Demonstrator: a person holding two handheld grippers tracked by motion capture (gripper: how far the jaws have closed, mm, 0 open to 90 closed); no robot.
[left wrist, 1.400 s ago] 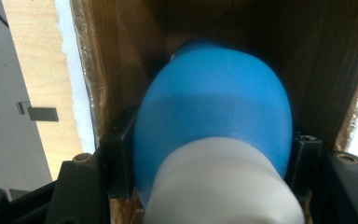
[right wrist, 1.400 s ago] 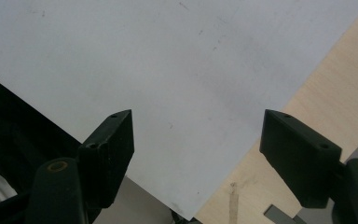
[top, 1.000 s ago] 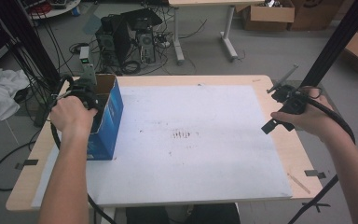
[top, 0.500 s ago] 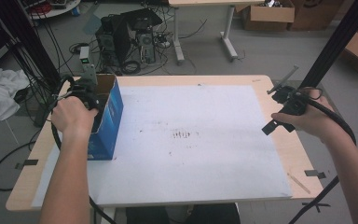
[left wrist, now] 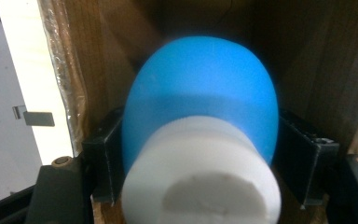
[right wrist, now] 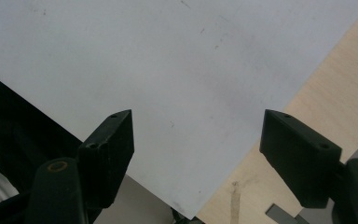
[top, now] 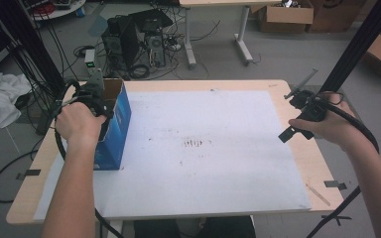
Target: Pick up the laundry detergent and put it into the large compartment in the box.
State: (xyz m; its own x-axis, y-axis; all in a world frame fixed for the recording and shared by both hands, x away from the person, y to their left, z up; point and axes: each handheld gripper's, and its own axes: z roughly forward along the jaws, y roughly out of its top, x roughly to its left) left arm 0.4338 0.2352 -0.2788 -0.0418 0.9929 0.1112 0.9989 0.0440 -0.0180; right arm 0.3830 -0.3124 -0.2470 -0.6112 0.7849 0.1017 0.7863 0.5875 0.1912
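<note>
An open-topped blue cardboard box (top: 117,119) stands at the table's left side. My left gripper (left wrist: 200,149) reaches down into it, with the hand (top: 78,123) over the box's opening. Its jaws are shut on a rounded blue object with a white end (left wrist: 200,93), and the box's brown inner walls (left wrist: 326,70) surround it. My right gripper (right wrist: 198,140) hangs open and holds nothing, above the right edge of the white sheet (right wrist: 168,56). In the high view the right gripper (top: 300,111) is near the table's right edge.
The white sheet (top: 203,144) covers most of the wooden table (top: 307,163). Bits of tape (top: 335,184) lie near the front right corner. Beyond the far edge stand computer cases (top: 129,34), cables and cardboard boxes (top: 287,15) on the floor.
</note>
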